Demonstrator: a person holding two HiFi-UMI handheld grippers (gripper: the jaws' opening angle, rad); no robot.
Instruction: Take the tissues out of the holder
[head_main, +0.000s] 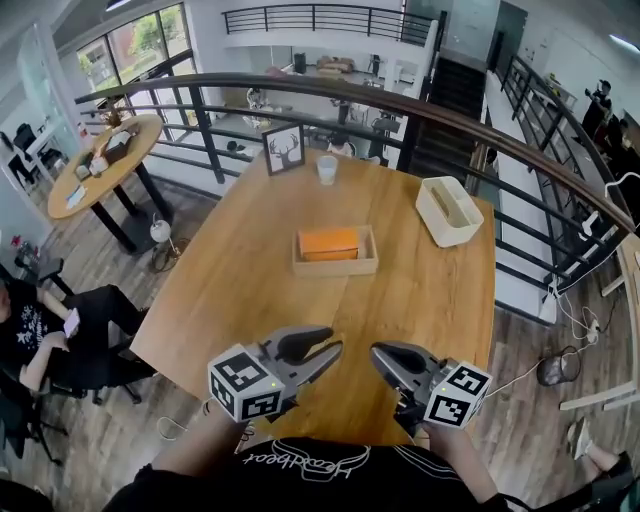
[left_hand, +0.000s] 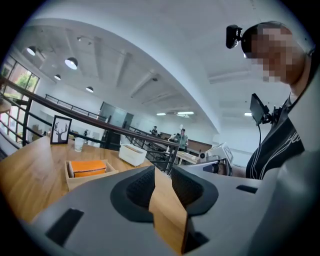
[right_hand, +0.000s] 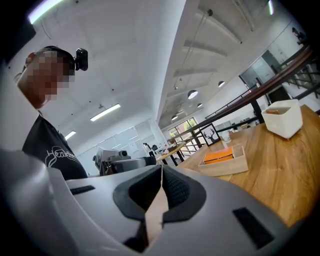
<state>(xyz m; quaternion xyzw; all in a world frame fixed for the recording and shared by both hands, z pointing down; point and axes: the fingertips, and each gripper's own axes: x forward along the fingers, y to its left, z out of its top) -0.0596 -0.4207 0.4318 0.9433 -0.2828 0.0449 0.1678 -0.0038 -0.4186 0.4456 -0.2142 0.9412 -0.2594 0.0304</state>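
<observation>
A flat orange pack of tissues lies in a shallow rectangular wooden holder mid-table, well ahead of both tools. The left gripper holds its ribbed black pads slightly apart, with nothing between them. The right gripper is closed and empty. The gripper views show only the pack's side above the holder's wall, while the head view shows its whole top.

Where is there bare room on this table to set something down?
Bare wood runs down the table's left side, from the frame to the near edge, and across the strip between the tray and the left tongs and right tongs. More lies right of the tray, nearer than the box. Crowded: far end, by frame and cup.
</observation>
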